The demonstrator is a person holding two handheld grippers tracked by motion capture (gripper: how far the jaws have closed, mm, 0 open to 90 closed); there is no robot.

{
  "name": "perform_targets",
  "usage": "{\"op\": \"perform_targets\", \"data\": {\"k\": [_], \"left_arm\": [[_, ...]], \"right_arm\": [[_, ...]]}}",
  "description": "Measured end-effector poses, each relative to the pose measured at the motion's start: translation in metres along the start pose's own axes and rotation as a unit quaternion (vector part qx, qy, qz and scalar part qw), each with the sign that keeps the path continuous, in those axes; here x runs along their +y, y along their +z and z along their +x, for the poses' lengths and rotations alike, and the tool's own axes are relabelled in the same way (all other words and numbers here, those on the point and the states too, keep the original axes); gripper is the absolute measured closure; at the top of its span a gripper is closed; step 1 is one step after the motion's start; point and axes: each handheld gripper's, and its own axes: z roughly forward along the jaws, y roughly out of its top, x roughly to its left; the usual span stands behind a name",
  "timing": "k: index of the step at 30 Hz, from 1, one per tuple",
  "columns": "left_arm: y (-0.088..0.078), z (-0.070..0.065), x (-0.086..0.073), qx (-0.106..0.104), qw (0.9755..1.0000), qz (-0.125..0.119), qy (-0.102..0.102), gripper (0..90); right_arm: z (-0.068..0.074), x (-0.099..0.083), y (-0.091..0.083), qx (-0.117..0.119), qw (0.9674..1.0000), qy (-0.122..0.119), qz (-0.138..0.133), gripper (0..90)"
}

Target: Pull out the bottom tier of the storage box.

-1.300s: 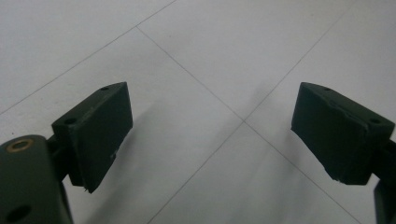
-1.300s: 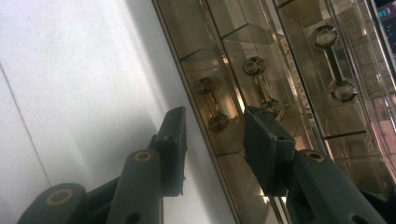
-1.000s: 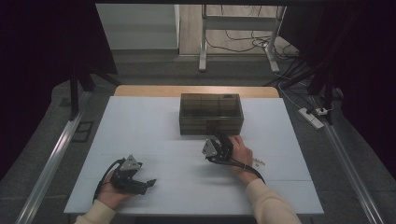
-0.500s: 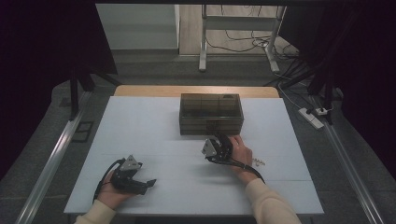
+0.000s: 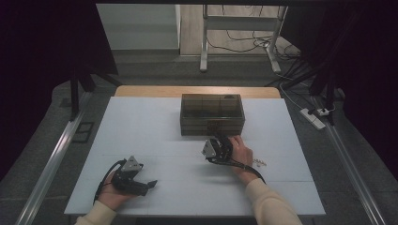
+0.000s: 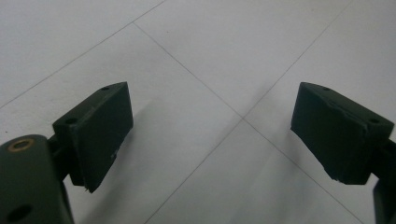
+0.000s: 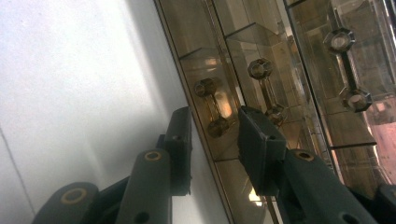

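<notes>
A smoky see-through drawer box (image 5: 212,114) stands at the middle back of the white table (image 5: 155,126). My right gripper (image 5: 214,139) points at its front, low down. In the right gripper view the right gripper (image 7: 215,116) has its jaws on either side of a dumbbell-shaped drawer handle (image 7: 212,108). They have just been closing, with the handle between them and a gap left on both sides. My left gripper (image 5: 150,183) lies at the front left of the table, and in its own view the left gripper (image 6: 212,135) is wide open over bare white surface.
Two more drawer handles (image 7: 264,88) (image 7: 348,70) show on the box front. A few small pale bits (image 5: 258,162) lie on the table right of my right hand. Metal rails (image 5: 56,154) run along both sides; a power strip (image 5: 313,117) lies on the floor.
</notes>
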Motion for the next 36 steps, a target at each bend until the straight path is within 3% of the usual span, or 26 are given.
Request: {"op": "perform_targets", "data": {"k": [21,36], "left_arm": [[0.001,0.0,0.0,-0.002,1.0,0.005,0.001,12.9],[0.001,0.0,-0.001,-0.002,1.0,0.007,0.001,12.9]], "right_arm": [[0.002,-0.001,0.007,-0.016,0.9999,-0.002,0.003,68.6],[0.003,0.001,0.011,-0.022,0.9996,-0.017,0.006,69.6]]}}
